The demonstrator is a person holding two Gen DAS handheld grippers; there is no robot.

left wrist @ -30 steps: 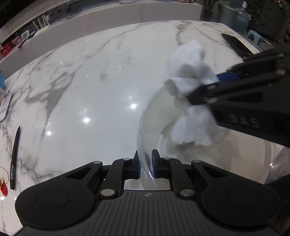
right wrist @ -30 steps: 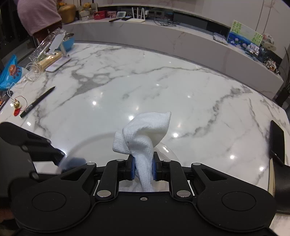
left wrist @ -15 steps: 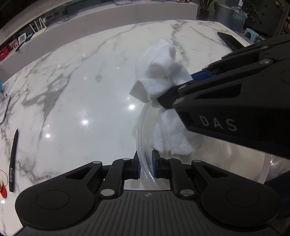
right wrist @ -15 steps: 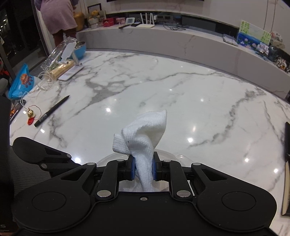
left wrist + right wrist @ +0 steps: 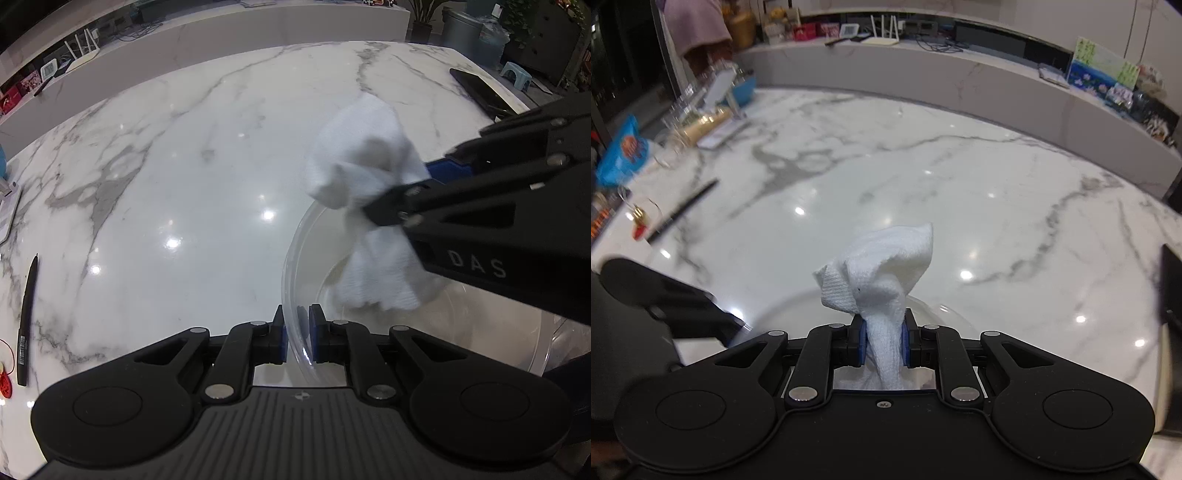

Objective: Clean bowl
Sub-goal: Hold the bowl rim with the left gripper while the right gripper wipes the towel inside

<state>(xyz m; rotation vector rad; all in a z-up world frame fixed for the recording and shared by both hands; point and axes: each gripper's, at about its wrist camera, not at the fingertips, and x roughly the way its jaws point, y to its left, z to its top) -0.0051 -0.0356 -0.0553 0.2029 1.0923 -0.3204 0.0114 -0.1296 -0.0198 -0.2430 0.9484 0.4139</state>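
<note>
**Clear bowl pinned at the rim while a white cloth is held inside it**

A clear bowl [image 5: 424, 325] is seen standing on the white marble surface [image 5: 184, 177], at the near right of the left wrist view. Its rim is pinched by the left claw [image 5: 297, 334], one blue pad outside the wall and one inside, the two pressed nearly together with only the thin wall between them.

A white cloth [image 5: 369, 206] is gripped by the right claw [image 5: 402, 199], which enters that view from the right with its black body above the bowl. The cloth is bunched at the pinch: an upper lobe rises above the rim, and a lower flap hangs down inside the bowl. Whether the flap touches the bottom cannot be told.

In the right wrist view the cloth [image 5: 882, 288] is seen squeezed between the blue pads of the right claw [image 5: 884, 345], its crumpled top standing up past the fingertips. The bowl's rim [image 5: 798, 299] is made out faintly as a pale arc behind and below the cloth, and the left claw's dark body [image 5: 665, 299] is seen blurred at the lower left.

A black pen [image 5: 26, 317] is laid on the surface well to the left of the bowl, with a small red charm [image 5: 4, 384] just beside its near end. A dark phone [image 5: 476, 90] is placed near the far right edge.
</note>
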